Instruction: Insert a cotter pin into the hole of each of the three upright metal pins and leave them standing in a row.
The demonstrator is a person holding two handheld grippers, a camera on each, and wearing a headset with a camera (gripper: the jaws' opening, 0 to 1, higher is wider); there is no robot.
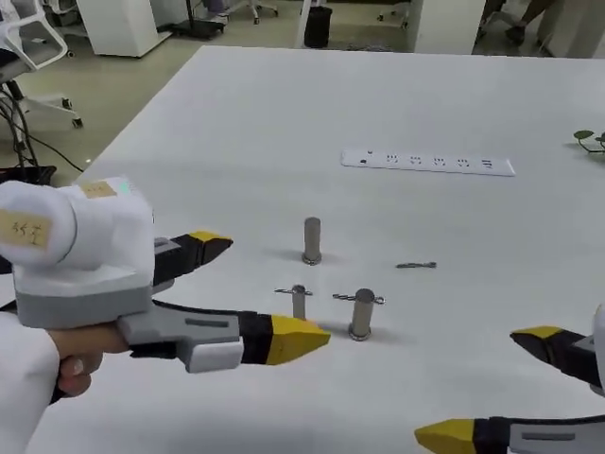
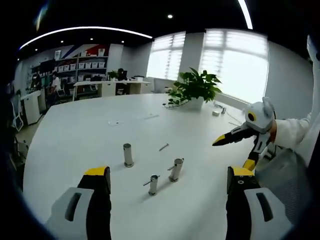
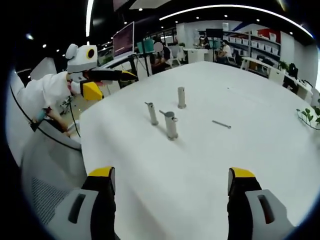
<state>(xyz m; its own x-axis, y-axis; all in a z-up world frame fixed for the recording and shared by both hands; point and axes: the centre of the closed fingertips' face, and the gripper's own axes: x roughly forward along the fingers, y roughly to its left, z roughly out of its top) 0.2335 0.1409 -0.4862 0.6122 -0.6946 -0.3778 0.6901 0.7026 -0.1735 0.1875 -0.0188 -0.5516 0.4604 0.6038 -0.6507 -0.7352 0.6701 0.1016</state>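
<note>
Standing on the white table (image 1: 236, 113) are three upright pins. A bare pin (image 1: 312, 240) is farther back. Nearer the person are a thin pin (image 1: 299, 300) and a thick pin (image 1: 361, 314), each crossed near its top by a cotter pin (image 1: 357, 299). A loose cotter pin (image 1: 416, 266) lies flat to the right of the bare pin, apart from all three.

The left claw (image 1: 274, 288) hovers at the left, its jaws spread wide with nothing between them. In the head view its lower yellow tip overlaps the thin pin's foot, so that base is hard to see, and its white body hides the table's near left part. The right claw (image 1: 468, 383) is cut off at the lower right edge of the head view; its own view shows the jaws spread and empty.

The cotter pins are too small to make out their shape. A power strip (image 1: 427, 162) lies beyond the pins, and a plant (image 1: 591, 140) is cut by the right edge.
</note>
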